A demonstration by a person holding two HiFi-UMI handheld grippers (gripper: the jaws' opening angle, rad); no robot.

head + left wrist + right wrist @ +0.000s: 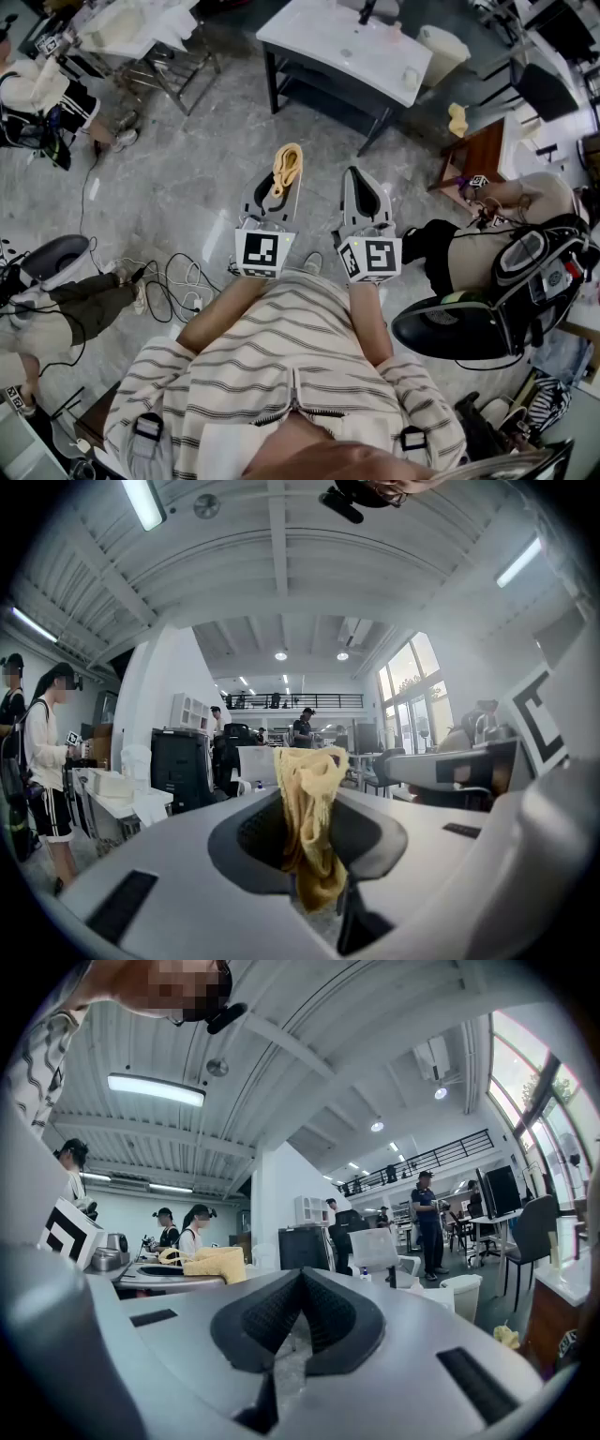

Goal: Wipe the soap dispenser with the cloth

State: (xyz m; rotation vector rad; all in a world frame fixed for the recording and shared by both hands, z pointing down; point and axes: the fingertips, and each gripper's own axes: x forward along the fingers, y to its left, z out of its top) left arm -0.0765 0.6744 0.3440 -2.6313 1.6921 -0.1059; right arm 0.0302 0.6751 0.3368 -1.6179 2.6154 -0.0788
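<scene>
The left hand-held gripper [284,187] is clamped on a bunched yellow cloth [288,161]. It looks soft, light and limp, and is best kept pinched mid-fold. The right hand-held gripper [300,1283] is closed and empty. Ahead stands a white surface [337,37]; I cannot make out the soap dispenser.

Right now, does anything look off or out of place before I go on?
Nothing spilled or broken. The odd part: the left claw grips the yellow cloth, the right claw is shut and empty, yet both hang over the floor, short of the white table, with no soap dispenser near them.
</scene>
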